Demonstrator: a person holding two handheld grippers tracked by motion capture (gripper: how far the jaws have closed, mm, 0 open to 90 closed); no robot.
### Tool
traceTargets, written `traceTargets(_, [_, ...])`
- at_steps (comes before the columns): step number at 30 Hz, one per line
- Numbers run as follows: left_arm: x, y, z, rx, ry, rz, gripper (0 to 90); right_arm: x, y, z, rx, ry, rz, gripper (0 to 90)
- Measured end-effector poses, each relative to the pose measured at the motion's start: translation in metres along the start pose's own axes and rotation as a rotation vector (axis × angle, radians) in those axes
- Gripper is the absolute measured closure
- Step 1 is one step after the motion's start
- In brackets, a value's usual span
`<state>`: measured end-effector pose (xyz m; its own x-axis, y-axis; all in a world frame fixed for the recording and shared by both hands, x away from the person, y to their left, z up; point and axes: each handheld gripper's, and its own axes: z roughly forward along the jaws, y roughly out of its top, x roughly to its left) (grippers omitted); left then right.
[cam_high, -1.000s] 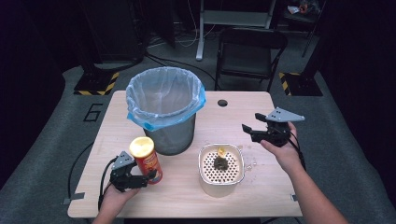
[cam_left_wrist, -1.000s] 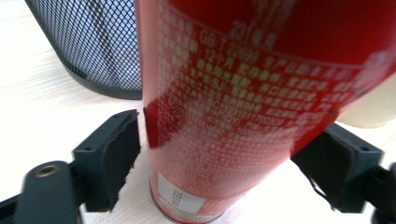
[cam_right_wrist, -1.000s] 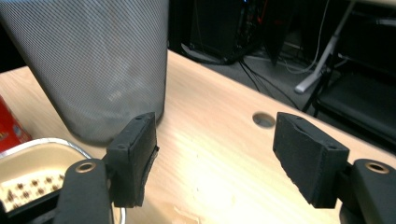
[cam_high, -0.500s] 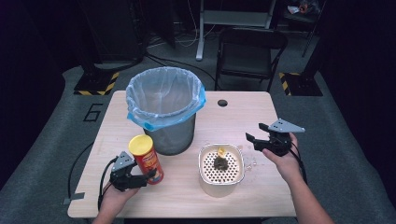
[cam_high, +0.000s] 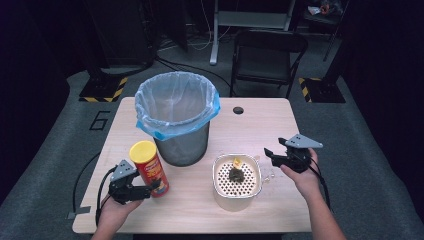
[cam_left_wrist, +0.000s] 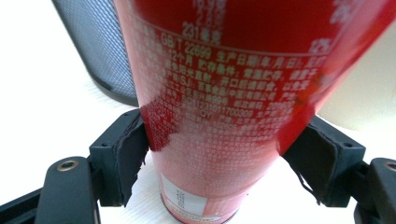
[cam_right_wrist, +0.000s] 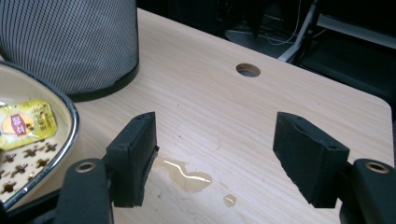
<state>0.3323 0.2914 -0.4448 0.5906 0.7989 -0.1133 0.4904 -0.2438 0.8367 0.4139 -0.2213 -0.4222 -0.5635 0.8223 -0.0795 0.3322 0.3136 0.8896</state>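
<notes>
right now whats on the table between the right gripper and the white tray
A small puddle of clear liquid on the bare wood, seen between the open jaws in the right gripper view. The right gripper sits just beside the white tray.

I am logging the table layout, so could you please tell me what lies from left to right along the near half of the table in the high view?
Left tongs → red chip can → perforated cream dish → small spill → right tongs.
</notes>
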Motion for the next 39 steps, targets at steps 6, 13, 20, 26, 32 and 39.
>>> traceTargets(6, [0.004, 0.009, -0.013, 0.004, 0.017, -0.02, 23.6, -0.001, -0.009, 0.004, 0.019, -0.003, 0.007, 30.4])
traceTargets(13, [0.004, 0.031, -0.032, 0.017, 0.028, -0.001, 23.7, -0.01, -0.021, 0.004, 0.037, -0.021, 0.042, 30.5])
traceTargets(20, [0.001, 0.064, -0.059, 0.009, 0.018, 0.019, 23.7, -0.008, -0.025, 0.004, 0.045, -0.025, 0.042, 30.5])
traceTargets(26, [0.002, 0.088, -0.078, -0.001, 0.022, 0.014, 23.7, -0.005, -0.028, 0.007, 0.06, -0.022, 0.034, 30.5])
traceTargets(32, [0.005, 0.101, -0.091, -0.007, 0.019, -0.002, 23.7, -0.005, -0.031, 0.009, 0.067, -0.018, 0.043, 30.5])
traceTargets(39, [0.005, 0.117, -0.106, -0.01, 0.036, 0.0, 23.7, -0.006, -0.032, 0.008, 0.069, -0.015, 0.045, 30.5])
